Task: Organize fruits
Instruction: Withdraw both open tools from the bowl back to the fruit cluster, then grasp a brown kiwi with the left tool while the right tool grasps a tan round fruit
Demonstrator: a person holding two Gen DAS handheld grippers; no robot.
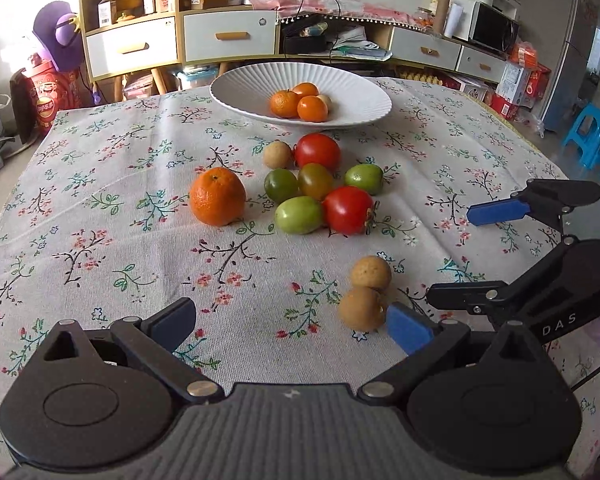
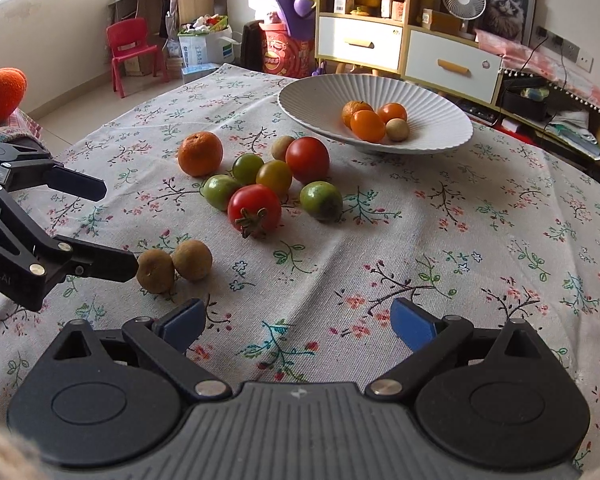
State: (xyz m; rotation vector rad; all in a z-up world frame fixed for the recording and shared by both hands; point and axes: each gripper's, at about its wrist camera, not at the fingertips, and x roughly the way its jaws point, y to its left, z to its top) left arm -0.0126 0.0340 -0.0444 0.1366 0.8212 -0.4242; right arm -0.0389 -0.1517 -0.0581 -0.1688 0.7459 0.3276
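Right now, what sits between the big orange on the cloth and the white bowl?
Nothing: in the left wrist view only bare floral tablecloth lies between the big orange and the white bowl. The tomato cluster sits off to the side.

The right hand-held gripper (image 2: 296, 320) hovers with jaws wide apart over the floral desk (image 2: 480, 240). At left, the left hand-held gripper (image 2: 116, 228), also spread, has its near finger touching one of two brown longans (image 2: 156, 266). Farther off lie tomatoes (image 2: 254, 208), an orange (image 2: 200, 154) and a white bowl (image 2: 432, 120) holding fruit.
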